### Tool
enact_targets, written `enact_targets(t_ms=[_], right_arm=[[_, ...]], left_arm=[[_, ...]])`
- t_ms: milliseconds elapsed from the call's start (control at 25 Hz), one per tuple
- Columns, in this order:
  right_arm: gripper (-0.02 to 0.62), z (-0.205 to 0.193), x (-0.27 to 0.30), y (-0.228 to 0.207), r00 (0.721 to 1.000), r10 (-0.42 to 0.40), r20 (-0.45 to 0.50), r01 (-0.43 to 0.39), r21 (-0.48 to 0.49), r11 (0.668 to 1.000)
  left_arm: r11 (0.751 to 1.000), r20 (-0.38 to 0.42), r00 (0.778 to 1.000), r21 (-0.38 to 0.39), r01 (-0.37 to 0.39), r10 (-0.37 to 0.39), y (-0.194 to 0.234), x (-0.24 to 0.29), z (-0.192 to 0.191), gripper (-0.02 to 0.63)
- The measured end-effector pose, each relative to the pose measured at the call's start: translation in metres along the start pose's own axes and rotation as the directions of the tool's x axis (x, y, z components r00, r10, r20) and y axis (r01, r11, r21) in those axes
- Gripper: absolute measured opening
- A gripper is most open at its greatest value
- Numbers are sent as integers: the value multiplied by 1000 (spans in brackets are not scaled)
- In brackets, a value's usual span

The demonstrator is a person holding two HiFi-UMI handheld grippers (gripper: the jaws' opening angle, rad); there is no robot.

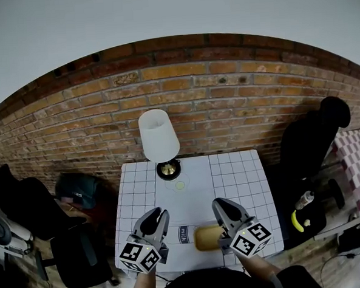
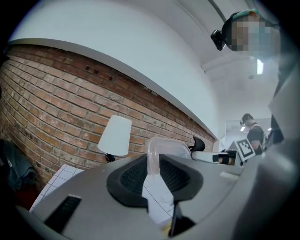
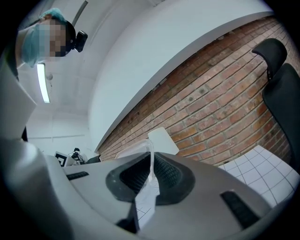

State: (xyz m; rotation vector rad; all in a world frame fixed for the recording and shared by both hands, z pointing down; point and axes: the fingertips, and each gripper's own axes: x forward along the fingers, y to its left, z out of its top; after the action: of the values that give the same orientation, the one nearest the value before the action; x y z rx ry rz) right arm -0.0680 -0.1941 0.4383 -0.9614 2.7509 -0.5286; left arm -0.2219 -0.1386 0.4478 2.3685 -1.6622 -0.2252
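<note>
The left gripper (image 2: 152, 169) has its jaws almost together, with only a thin clear plastic piece (image 2: 157, 149) between them. The plastic rises above the jaws as a rounded, see-through rim. The right gripper (image 3: 151, 174) is closed in the same way on a thin edge of the clear plastic piece (image 3: 150, 158). From the head view both grippers are over the near edge of the table (image 1: 242, 173), the left gripper (image 1: 157, 213) and the right gripper (image 1: 225, 206) a little apart. The plastic itself is hard to make out there.

The table is small and square, and a white cloth with a fine grid pattern covers it. At its far edge stands a table lamp (image 1: 159, 135) with a white shade and a dark base. A small pale disc (image 1: 180, 185) lies just in front of the lamp. Near the person a tan rectangular thing (image 1: 207, 236) lies just beside the right gripper, and next to it there is a dark strip (image 1: 184, 234) with the word "milk".

Behind the table there is a red brick wall (image 1: 195, 100), and above it a plain white wall (image 1: 160, 20). A black office chair (image 1: 25, 204) stands at the left and a black chair (image 1: 313, 141) at the right. A dark bag (image 1: 79, 190) lies on the floor beside the table.
</note>
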Motion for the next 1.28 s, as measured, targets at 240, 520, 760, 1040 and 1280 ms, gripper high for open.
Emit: enact_targets(t_ms=[240,520,760,1040,1280], right_arm=[[20,-3,4,6,1000,31,-1,-31,-1,1000],[18,4,2,10,1000,23,0,-23,-18,1000],[18,6,-2,9,1000,19,5,-19,-19,1000],[18,4,-5,9,1000,12,2,-12,-19,1000],[18,3,-6,7,1000,8,-2,-8,-18,1000]], left_arm=[[1000,17,1000,9,-22,22,3,-7,5,87],[1000,30,999,8,-23,23,-1,-9,10,86],[1000,33,999,7,-20,20,-4,-9,11,86],[1000,30,999,5,-18,18,-7,-10,8,86],[1000,23,1000,-5,-21,21,-8,-10,6,86]])
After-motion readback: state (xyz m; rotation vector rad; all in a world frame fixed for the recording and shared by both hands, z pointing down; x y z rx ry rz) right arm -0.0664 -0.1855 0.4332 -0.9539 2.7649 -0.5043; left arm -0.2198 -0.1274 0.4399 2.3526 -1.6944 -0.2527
